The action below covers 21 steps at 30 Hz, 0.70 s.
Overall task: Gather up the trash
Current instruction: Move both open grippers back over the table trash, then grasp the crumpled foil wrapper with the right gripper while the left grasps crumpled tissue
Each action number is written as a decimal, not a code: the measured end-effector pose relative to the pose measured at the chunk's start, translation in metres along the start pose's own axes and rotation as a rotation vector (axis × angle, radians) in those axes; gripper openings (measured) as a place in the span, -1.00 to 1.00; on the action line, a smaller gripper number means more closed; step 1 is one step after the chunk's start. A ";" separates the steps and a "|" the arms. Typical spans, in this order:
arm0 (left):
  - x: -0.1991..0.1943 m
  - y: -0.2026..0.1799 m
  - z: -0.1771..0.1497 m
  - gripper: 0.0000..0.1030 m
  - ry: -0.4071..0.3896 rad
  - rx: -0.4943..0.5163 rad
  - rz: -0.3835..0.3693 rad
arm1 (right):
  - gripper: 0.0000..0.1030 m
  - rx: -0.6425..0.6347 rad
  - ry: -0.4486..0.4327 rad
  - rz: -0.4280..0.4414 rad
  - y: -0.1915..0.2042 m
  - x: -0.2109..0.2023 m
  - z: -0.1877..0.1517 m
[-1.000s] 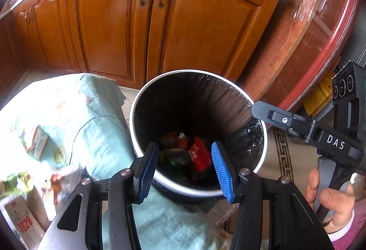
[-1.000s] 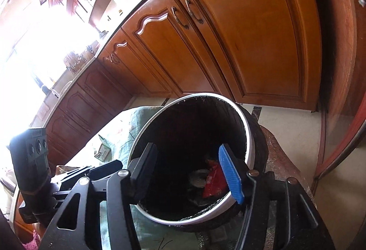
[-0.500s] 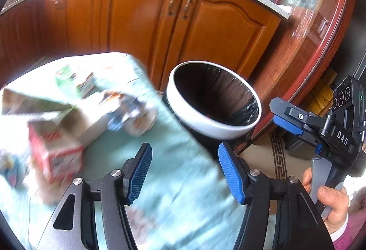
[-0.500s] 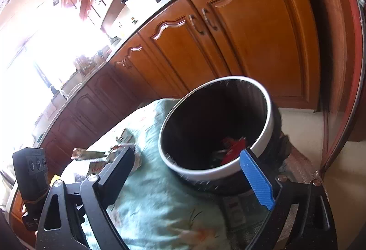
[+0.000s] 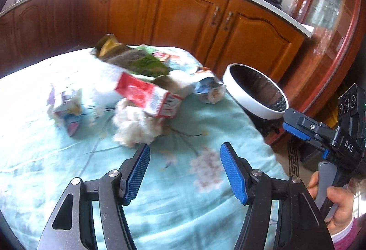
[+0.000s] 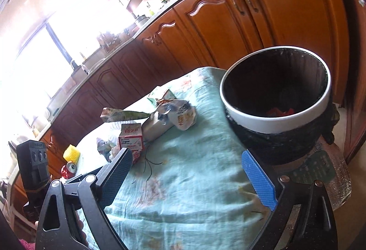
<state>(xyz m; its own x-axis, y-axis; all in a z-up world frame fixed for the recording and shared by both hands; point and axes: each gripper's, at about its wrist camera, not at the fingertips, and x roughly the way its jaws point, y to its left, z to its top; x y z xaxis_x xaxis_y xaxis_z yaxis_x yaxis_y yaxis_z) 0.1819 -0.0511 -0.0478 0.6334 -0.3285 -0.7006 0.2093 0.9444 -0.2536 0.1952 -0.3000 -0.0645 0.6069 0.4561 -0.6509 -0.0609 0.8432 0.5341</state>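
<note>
1. Left wrist view: the left gripper [image 5: 184, 172] hangs over the pale green tablecloth [image 5: 173, 211] with its fingers spread apart and nothing between them; the right gripper [image 5: 297, 128] shows at the right edge, held in the person's hand [image 5: 338, 211]; whether its fingers are apart cannot be told from this view.
2. Same view, the trash: a loose heap lies mid-table, just ahead of the fingertips; nearest is a crumpled white tissue [image 5: 135, 126]; a red and white carton [image 5: 148, 96] rests on top of it; a green bag [image 5: 137, 60] lies behind; a small torn packet [image 5: 66, 106] sits apart to the left; a crushed blue and white wrapper [image 5: 208, 90] lies just beside the bin [image 5: 254, 99] at the table's far right edge.
3. Right wrist view: the right gripper [image 6: 187, 176] is wide open and empty above the cloth; the bin [image 6: 274, 122], lined in black, holds some red scraps at the bottom; a red can [image 6: 68, 170] and a yellow piece [image 6: 71, 152] sit far left.
4. Handling, as a judgement: all pieces look light and empty; the tissue is soft and will compress, so pinch its bulk; the carton is semi-stiff, best taken across its narrow faces; the wrappers are slippery, so grip a crumpled fold.
</note>
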 end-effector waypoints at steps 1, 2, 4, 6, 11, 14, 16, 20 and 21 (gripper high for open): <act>-0.005 0.005 -0.002 0.23 -0.004 -0.009 0.010 | 0.89 -0.012 -0.001 -0.002 0.005 0.001 -0.002; -0.009 0.011 -0.003 0.23 -0.008 -0.019 0.018 | 0.89 -0.024 -0.001 -0.003 0.009 0.003 -0.003; -0.014 0.019 -0.005 0.23 -0.011 -0.039 0.031 | 0.89 -0.036 0.013 -0.021 0.016 0.009 -0.003; -0.016 0.025 -0.005 0.23 -0.012 -0.057 0.043 | 0.89 -0.051 0.031 -0.013 0.023 0.016 -0.004; -0.018 0.034 -0.001 0.23 -0.015 -0.070 0.067 | 0.88 -0.094 0.037 -0.021 0.037 0.029 -0.003; -0.012 0.040 0.006 0.23 -0.001 -0.076 0.070 | 0.88 -0.114 0.051 -0.028 0.043 0.043 0.002; -0.008 0.041 0.010 0.23 0.000 -0.071 0.076 | 0.87 -0.127 0.056 -0.035 0.044 0.052 0.008; 0.009 0.043 0.020 0.23 0.015 -0.061 0.078 | 0.73 -0.154 0.067 -0.049 0.046 0.073 0.024; 0.013 0.044 0.022 0.22 0.018 -0.060 0.079 | 0.64 -0.165 0.069 -0.052 0.046 0.080 0.028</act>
<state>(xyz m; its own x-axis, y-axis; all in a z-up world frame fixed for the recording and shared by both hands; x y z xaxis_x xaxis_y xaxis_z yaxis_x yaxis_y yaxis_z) 0.2158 -0.0132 -0.0528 0.6324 -0.2534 -0.7320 0.1133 0.9651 -0.2362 0.2629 -0.2328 -0.0764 0.5569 0.4242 -0.7141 -0.1632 0.8989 0.4067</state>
